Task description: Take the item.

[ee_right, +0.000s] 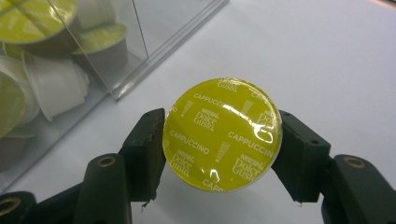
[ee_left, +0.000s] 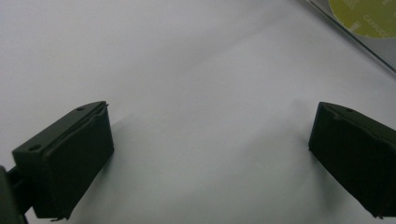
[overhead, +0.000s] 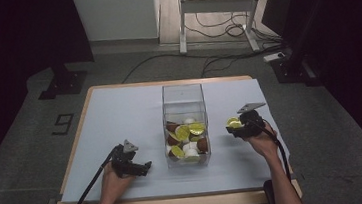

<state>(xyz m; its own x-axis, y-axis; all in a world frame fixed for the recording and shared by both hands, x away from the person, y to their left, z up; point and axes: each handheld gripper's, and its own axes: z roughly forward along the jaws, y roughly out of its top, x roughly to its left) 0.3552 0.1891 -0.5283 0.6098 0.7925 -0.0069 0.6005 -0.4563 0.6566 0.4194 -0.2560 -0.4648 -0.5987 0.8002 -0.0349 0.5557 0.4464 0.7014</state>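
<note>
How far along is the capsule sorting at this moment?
Done: several capsules lie in the clear box, or have not been taken out; which way the job runs cannot be told. In hand: the right gripper clamps a yellow-lidded cappuccino capsule beside the box, over the white table cover. The left gripper rests open and empty. Left: placing this capsule.

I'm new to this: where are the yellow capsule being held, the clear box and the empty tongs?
yellow capsule (ee_right: 223, 134), right gripper view, foil lid centre.
clear box (overhead: 182, 94), high view, back wall.
left tongs (ee_left: 210, 154), left gripper view, midway between tips.
</note>
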